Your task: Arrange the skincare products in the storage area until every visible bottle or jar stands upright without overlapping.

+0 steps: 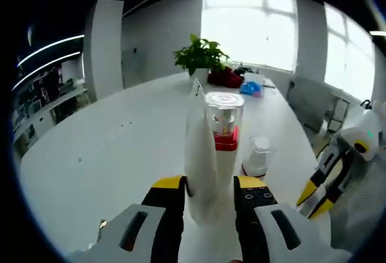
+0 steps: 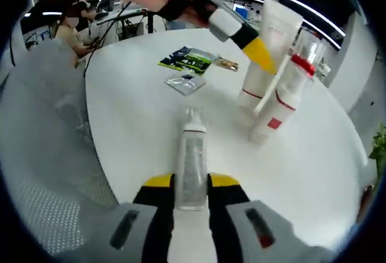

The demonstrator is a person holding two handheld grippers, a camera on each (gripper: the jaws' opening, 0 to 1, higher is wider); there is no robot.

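White tube (image 1: 202, 160) clamped in left gripper (image 1: 210, 198) | clear bottle (image 2: 192, 165) gripped by right gripper (image 2: 192, 192)

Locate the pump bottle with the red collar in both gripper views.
Left gripper view: the red-collar pump bottle stands at centre, just behind the white tube clamped in the left gripper.
Right gripper view: it sits upper right, beside the same white tube.
Shared landmark: the white tube next to it.
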